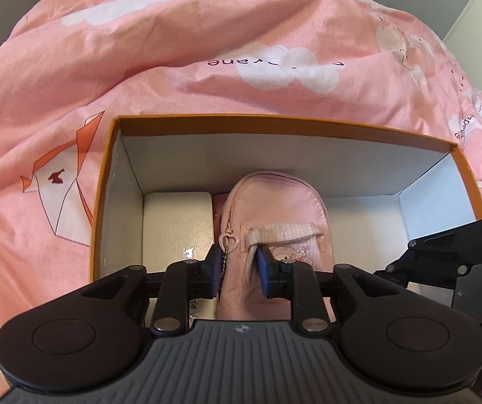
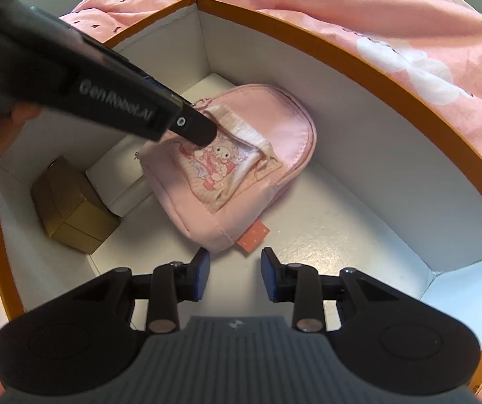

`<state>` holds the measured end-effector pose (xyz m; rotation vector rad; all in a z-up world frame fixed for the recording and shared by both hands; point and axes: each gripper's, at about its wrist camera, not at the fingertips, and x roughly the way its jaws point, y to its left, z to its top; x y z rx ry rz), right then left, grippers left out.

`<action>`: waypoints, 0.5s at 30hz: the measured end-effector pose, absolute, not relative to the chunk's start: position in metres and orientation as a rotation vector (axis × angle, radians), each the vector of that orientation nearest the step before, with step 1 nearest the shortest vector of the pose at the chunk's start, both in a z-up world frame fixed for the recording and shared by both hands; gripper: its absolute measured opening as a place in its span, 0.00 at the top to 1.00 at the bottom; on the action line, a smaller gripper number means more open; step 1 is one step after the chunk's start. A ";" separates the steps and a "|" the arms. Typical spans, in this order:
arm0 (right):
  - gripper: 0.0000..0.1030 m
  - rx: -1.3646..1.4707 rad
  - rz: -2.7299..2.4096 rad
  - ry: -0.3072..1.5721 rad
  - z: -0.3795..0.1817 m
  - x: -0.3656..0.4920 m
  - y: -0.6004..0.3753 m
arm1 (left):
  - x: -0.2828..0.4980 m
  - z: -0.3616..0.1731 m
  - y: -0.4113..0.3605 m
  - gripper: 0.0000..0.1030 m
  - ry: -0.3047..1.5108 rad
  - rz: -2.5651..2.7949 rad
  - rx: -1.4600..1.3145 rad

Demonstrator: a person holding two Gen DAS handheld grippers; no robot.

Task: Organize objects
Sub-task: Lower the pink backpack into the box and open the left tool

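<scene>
The jaws of the left gripper (image 1: pixel 237 271) are set narrowly apart around the fabric at the pocket of the small pink pouch (image 1: pixel 274 208); whether the pads still press on it cannot be told. The jaws of the right gripper (image 2: pixel 235 274) are open and nothing is held between them.

The pouch is lying flat on the floor of the orange-rimmed box (image 2: pixel 358 57), partly over a white case (image 1: pixel 177 222). In the left wrist view its long axis is directed away from the jaws, with the rounded top toward the far wall and the flat bottom edge toward the cameras. The left gripper is on the pouch, so it is the nearer one; the right one is kept just before the bottom edge, apart from it.

A gold box (image 2: pixel 69 205) is placed in a corner beside the white case. The whole box is resting on a pink printed quilt (image 1: pixel 173 50).
</scene>
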<state>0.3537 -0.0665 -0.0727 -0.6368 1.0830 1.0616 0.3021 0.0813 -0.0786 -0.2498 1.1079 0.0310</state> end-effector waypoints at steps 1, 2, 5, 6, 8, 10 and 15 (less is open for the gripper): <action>0.66 -0.628 1.058 1.091 -0.073 0.356 -0.067 | 0.303 -0.079 0.082 0.72 1.111 0.034 -0.253; 0.66 -0.624 1.057 1.095 -0.073 0.357 -0.068 | 0.304 -0.079 0.082 0.72 1.111 0.035 -0.257; 0.66 -0.622 1.051 1.099 -0.072 0.360 -0.072 | 0.303 -0.077 0.083 0.72 1.104 0.031 -0.266; 0.66 -0.623 1.049 1.098 -0.071 0.361 -0.073 | 0.301 -0.075 0.083 0.71 1.098 0.028 -0.267; 0.66 -0.628 1.047 1.092 -0.067 0.360 -0.077 | 0.295 -0.068 0.084 0.67 1.080 0.024 -0.271; 0.66 -0.626 1.044 1.087 -0.062 0.359 -0.081 | 0.288 -0.058 0.084 0.65 1.055 0.010 -0.273; 0.66 -0.573 1.008 1.054 -0.040 0.352 -0.100 | 0.257 -0.020 0.079 0.65 0.970 -0.030 -0.263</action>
